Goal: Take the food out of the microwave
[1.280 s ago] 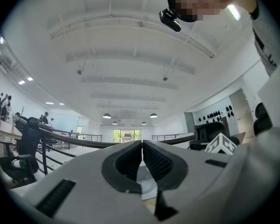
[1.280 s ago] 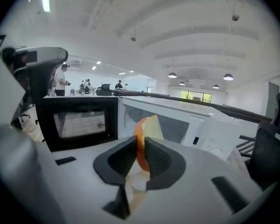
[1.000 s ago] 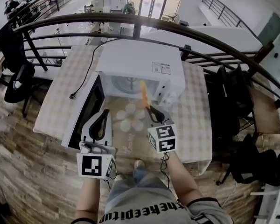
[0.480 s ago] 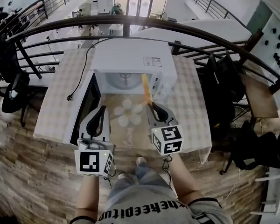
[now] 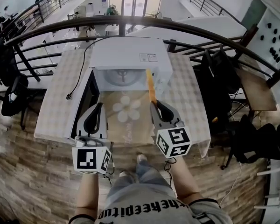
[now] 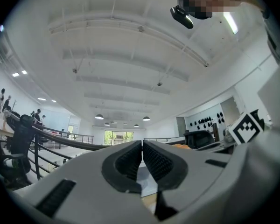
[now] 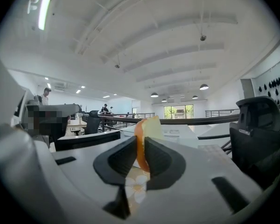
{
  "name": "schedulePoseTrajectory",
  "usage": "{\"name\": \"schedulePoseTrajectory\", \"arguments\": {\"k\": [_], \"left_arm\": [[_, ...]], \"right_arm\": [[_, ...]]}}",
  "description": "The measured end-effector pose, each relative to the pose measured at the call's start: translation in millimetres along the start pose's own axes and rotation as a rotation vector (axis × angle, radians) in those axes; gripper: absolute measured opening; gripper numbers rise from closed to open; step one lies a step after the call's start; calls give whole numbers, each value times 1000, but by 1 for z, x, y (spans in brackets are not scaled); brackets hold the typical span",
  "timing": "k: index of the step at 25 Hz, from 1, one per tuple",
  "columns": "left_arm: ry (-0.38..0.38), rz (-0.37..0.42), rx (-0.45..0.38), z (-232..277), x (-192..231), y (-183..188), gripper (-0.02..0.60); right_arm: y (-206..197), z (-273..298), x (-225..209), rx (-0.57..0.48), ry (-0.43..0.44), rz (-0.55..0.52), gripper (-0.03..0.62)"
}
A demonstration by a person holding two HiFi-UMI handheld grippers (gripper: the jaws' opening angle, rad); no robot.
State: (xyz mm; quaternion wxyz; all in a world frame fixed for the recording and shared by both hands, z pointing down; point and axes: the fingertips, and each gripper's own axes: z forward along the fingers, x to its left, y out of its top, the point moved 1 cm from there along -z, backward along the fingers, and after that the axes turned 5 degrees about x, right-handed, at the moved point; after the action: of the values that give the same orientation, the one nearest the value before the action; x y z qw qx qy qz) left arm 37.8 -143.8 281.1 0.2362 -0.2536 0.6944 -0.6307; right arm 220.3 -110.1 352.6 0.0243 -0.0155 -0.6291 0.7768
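Observation:
A white microwave (image 5: pixel 130 55) stands on the table with its door (image 5: pixel 84 101) swung open to the left; its turntable shows, with nothing on it. My right gripper (image 5: pixel 154 105) is shut on a thin piece of food (image 5: pixel 150 85) with an orange edge and a pale face, held upright in front of the microwave's opening. In the right gripper view the food (image 7: pixel 147 127) stands pinched between the two pads of that gripper (image 7: pixel 142 155). My left gripper (image 5: pixel 98 106) hangs near the open door, shut and empty; in its own view the left gripper (image 6: pixel 142 160) has its pads together.
A tan mat with a white flower (image 5: pixel 126 111) lies before the microwave on the checked tablecloth (image 5: pixel 56 106). A black power cord (image 5: pixel 79 73) trails off to the left. A dark railing (image 5: pixel 130 22) runs behind the table, with chairs (image 5: pixel 219 83) at the right.
My right gripper has risen and drawn back from the microwave's opening with the food in it. The left gripper has drifted back a little, still shut.

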Motion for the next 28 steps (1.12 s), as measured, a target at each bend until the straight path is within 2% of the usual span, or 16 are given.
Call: {"name": "schedulePoseTrajectory", "arguments": {"k": [17, 28], "left_arm": [[-18, 6, -24, -29, -10, 14, 12], [-20, 4, -33, -38, -10, 19, 12]], "right_arm": [[20, -63, 6, -113, -34, 41, 61], [26, -77, 10, -157, -49, 35, 63]]}}
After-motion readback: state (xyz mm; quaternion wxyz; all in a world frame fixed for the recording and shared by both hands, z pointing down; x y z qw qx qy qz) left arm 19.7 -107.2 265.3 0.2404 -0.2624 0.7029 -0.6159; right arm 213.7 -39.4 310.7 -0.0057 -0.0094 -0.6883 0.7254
